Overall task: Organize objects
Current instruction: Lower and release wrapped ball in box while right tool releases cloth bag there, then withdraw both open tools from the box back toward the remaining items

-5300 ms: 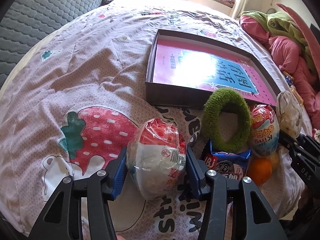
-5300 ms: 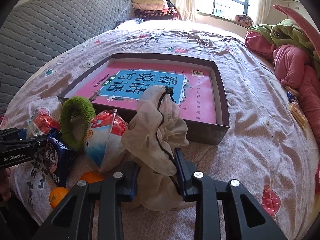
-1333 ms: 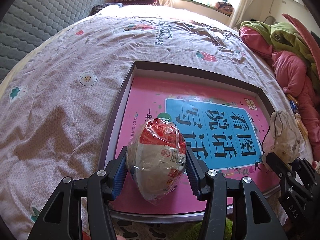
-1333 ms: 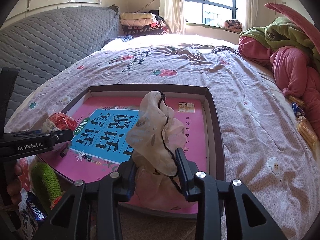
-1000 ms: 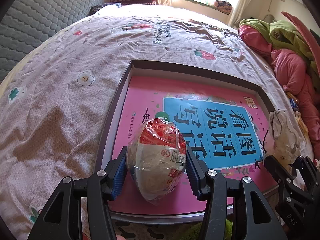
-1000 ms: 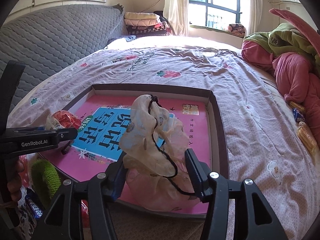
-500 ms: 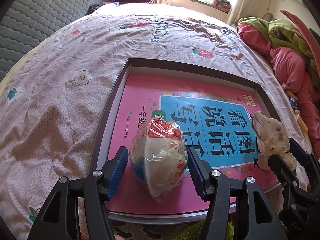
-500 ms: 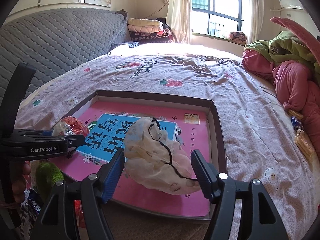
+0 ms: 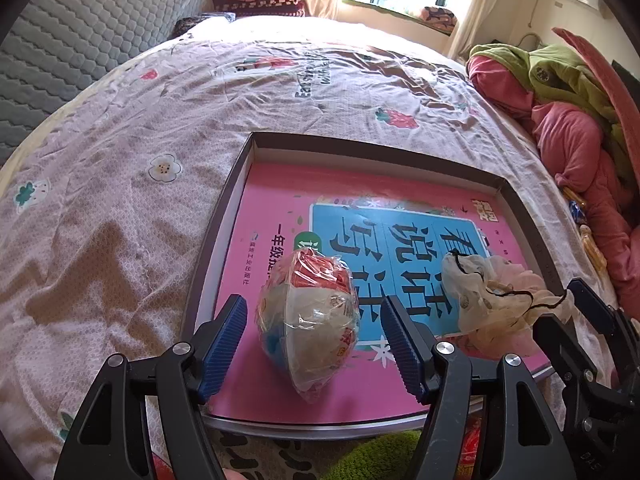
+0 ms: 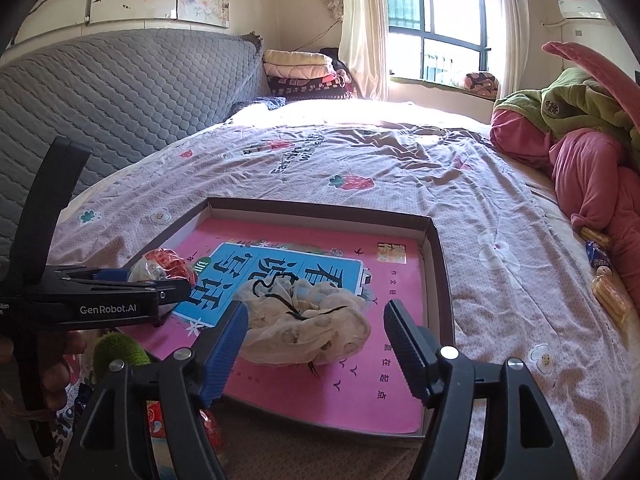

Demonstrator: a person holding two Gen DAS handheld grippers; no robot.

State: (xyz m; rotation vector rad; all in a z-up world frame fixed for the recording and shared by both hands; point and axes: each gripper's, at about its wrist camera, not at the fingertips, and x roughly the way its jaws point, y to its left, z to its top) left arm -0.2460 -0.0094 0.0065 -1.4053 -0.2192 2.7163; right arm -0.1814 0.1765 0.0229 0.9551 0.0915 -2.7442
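The left gripper (image 9: pixel 314 338) has its jaws opening, both blue pads clear of the plastic-wrapped egg-shaped snack (image 9: pixel 310 320) that lies between them on the pink book cover. The right gripper (image 10: pixel 316 346) is also opening; the cream floral scrunchie (image 10: pixel 304 326) lies slack between its pads, just beside the left pad and apart from the right one.

Both things rest inside a shallow dark box (image 10: pixel 438 272) whose floor is filled by the pink book with a blue title panel (image 9: pixel 400 240). The snack is at the near left of the box, the scrunchie to its right, near the front edge.

The box sits on a bed with a pink strawberry-print sheet (image 9: pixel 120 200). In front of the box's near edge a fuzzy green ring (image 10: pixel 120 350) and some wrapped snacks show. Far right lies a heap of pink and green clothing (image 10: pixel 580 140); a grey quilted headboard (image 10: pixel 120 92) stands at the left.
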